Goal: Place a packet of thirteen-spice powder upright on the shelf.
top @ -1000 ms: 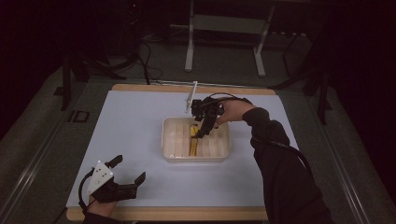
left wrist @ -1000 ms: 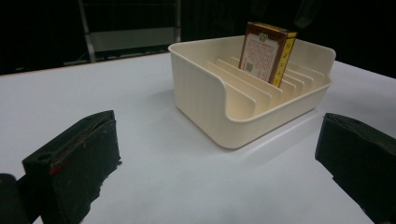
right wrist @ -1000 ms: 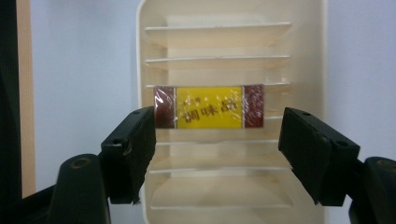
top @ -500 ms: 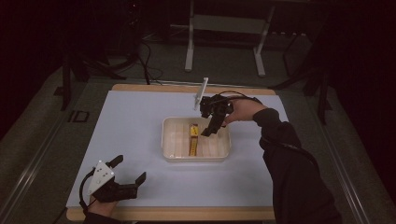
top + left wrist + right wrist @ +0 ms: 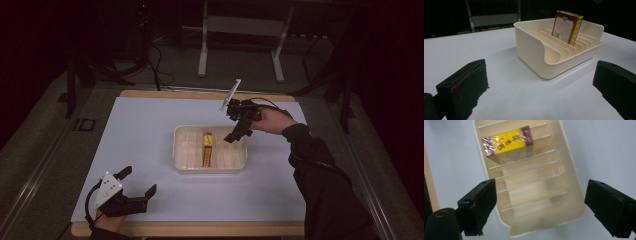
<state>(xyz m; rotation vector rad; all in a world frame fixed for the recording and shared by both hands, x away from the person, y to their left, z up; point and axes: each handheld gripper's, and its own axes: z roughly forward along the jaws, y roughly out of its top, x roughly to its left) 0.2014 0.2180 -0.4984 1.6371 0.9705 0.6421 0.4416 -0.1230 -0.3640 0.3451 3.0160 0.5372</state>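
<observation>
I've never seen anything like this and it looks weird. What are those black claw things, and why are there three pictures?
A person holds a grabbing tool in each hand. The left gripper rests near the table's front edge, the right gripper hovers above the tray; both have open, empty jaws. One camera looks down from above, and one rides on each tool, looking along its black jaws. On the white table sits a cream plastic tray with slots. A small box with a yellow edge and dark red ends stands upright in one slot.
</observation>
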